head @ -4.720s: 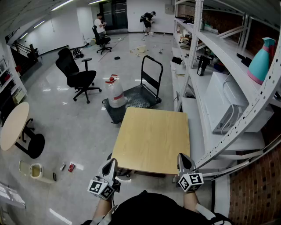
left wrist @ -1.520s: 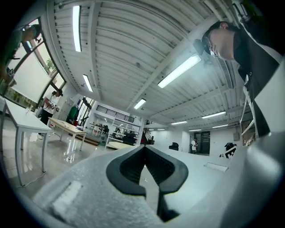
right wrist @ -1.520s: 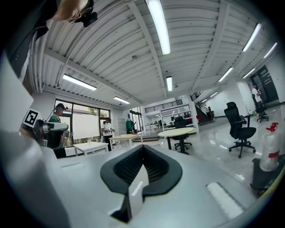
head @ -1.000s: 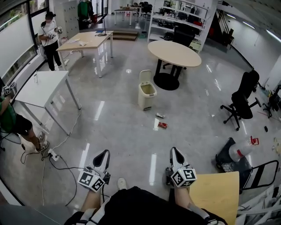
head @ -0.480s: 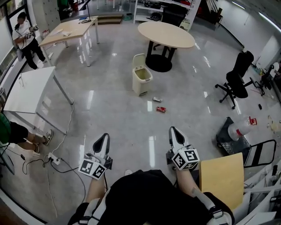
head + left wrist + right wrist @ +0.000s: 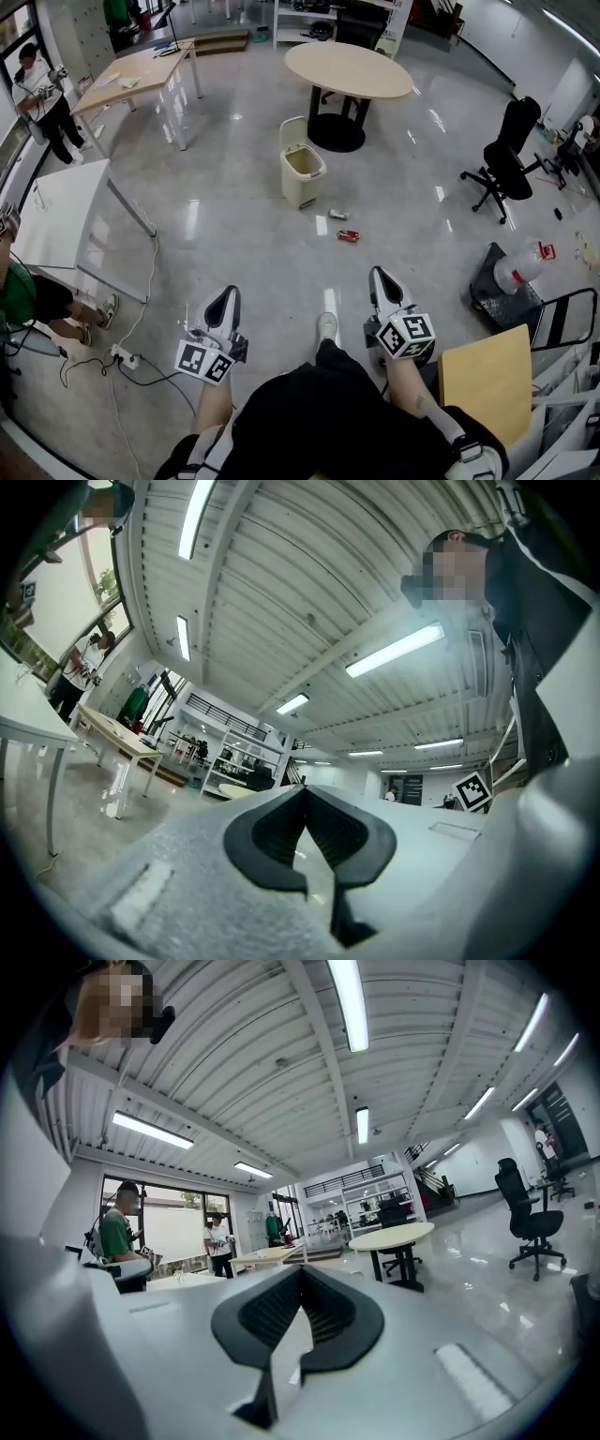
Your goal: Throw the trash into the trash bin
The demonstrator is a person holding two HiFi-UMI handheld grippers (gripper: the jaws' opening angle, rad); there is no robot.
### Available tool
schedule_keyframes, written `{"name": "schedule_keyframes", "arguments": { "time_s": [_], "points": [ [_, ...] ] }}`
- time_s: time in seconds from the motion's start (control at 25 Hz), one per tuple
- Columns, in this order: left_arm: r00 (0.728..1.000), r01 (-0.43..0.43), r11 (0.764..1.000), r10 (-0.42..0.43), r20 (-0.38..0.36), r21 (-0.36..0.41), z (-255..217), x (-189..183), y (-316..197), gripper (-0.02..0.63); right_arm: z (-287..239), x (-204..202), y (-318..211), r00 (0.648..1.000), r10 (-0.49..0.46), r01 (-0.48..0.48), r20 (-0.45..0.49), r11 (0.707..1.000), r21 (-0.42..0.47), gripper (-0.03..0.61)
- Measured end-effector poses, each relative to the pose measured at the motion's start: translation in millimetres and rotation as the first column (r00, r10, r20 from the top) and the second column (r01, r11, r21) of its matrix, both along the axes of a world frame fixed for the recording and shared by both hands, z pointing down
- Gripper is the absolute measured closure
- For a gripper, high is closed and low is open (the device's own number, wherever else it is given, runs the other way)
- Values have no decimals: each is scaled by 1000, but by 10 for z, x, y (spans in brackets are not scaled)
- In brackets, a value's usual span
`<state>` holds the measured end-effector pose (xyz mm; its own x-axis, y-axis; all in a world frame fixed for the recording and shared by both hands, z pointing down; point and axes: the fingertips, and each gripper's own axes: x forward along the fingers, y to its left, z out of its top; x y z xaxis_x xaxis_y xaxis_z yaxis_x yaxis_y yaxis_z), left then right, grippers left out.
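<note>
A cream trash bin (image 6: 302, 173) stands with its lid up on the grey floor, in front of a round table. Two bits of trash lie just to its right and nearer me: a small can (image 6: 337, 215) and a red wrapper (image 6: 348, 236). My left gripper (image 6: 225, 295) and right gripper (image 6: 380, 278) are held out side by side, well short of the trash. Both are shut and empty. In the left gripper view the left gripper (image 6: 304, 793) has its pads meeting at the tips. The right gripper (image 6: 300, 1273) looks the same in the right gripper view.
The round table (image 6: 347, 67) and a wooden desk (image 6: 131, 70) stand behind the bin. A white table (image 6: 56, 220), cables with a power strip (image 6: 122, 356) and two people are at the left. An office chair (image 6: 506, 159), a trolley with a water jug (image 6: 520, 272) and a small wooden table (image 6: 487, 384) are at the right.
I have turned from the shelves and wooden table to face the open floor. The bin has shifted a little left and up in view. A shoe now shows between the grippers, which stay shut.
</note>
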<state>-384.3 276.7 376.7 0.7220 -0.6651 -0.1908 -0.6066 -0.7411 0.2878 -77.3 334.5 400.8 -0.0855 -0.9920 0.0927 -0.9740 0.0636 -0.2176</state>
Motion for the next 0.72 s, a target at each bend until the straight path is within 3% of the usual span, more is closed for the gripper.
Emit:
{"name": "schedule_keyframes", "arguments": {
  "time_s": [0.12, 0.28, 0.48, 0.72],
  "points": [
    [999, 39, 999, -39, 10, 3, 10, -57, -228, 614, 94, -30, -390, 999, -36, 36, 25, 999, 1, 574],
    [993, 116, 993, -115, 30, -10, -13, -34, -425, 614, 140, 9, -941, 988, -96, 94, 124, 995, 20, 574],
    [989, 147, 989, -147, 8, 25, -201, 302, -744, 614, -58, 45, -1595, 964, -251, 243, 89, 966, 92, 574],
    [991, 137, 991, -137, -8, 15, -190, 929, -1324, 613, -24, 734, -1995, 968, -213, 198, 134, 973, 121, 574]
  ]
}}
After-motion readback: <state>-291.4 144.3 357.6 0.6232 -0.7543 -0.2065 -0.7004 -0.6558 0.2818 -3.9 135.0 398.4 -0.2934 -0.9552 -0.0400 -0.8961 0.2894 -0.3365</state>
